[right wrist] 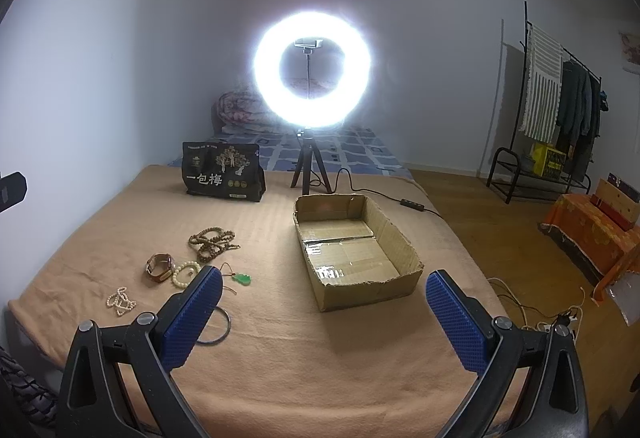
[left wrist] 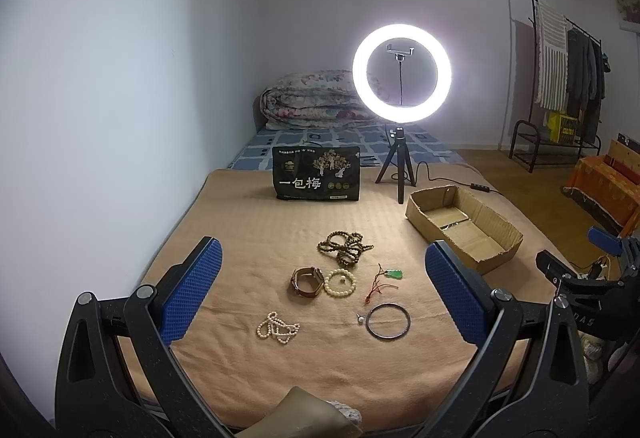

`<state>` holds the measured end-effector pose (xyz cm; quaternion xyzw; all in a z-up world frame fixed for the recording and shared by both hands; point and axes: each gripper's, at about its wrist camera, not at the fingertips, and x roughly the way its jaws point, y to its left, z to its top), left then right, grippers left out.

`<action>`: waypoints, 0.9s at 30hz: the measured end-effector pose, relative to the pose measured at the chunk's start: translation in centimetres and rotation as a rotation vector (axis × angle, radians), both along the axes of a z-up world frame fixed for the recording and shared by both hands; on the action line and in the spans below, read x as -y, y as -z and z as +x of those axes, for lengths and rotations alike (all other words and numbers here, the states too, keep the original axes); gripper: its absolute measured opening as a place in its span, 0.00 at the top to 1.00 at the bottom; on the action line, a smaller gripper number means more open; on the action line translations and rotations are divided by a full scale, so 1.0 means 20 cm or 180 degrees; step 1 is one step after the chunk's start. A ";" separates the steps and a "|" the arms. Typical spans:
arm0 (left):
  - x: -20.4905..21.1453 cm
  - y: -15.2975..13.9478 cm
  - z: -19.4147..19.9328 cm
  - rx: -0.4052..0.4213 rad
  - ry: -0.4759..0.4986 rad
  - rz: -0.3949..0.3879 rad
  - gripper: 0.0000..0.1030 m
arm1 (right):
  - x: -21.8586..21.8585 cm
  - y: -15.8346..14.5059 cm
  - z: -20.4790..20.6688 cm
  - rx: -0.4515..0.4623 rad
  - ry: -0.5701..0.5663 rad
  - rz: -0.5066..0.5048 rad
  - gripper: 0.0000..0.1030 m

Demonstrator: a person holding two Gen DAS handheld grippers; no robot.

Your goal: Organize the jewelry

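Note:
Jewelry lies on a tan blanket (left wrist: 248,230): a brown bead string (left wrist: 345,247), a brown leather watch (left wrist: 307,281), a cream bead bracelet (left wrist: 339,282), a green pendant on red cord (left wrist: 394,274), a dark bangle (left wrist: 388,321) and a white pearl strand (left wrist: 277,328). An open cardboard box (left wrist: 464,228) sits to the right; in the right wrist view the box (right wrist: 356,250) looks empty. My left gripper (left wrist: 320,298) is open above the jewelry. My right gripper (right wrist: 324,318) is open in front of the box, beside the bangle (right wrist: 224,326).
A lit ring light on a tripod (left wrist: 401,78) and a black snack bag (left wrist: 316,179) stand at the back of the blanket. A folded quilt (left wrist: 308,100) lies behind. A clothes rack (left wrist: 568,78) and wooden floor are to the right.

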<state>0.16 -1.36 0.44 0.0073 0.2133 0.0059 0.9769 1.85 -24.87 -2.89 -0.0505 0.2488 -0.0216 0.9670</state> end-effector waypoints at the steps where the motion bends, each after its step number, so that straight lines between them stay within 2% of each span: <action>1: -0.01 -0.01 0.00 0.0000 0.0002 -0.0007 0.00 | 0.00 0.00 0.00 -0.0002 -0.0003 -0.0003 0.00; 27: 0.03 -0.03 0.00 -0.0012 0.0021 -0.0036 0.00 | -0.02 0.00 -0.01 -0.0021 -0.0052 -0.0010 0.00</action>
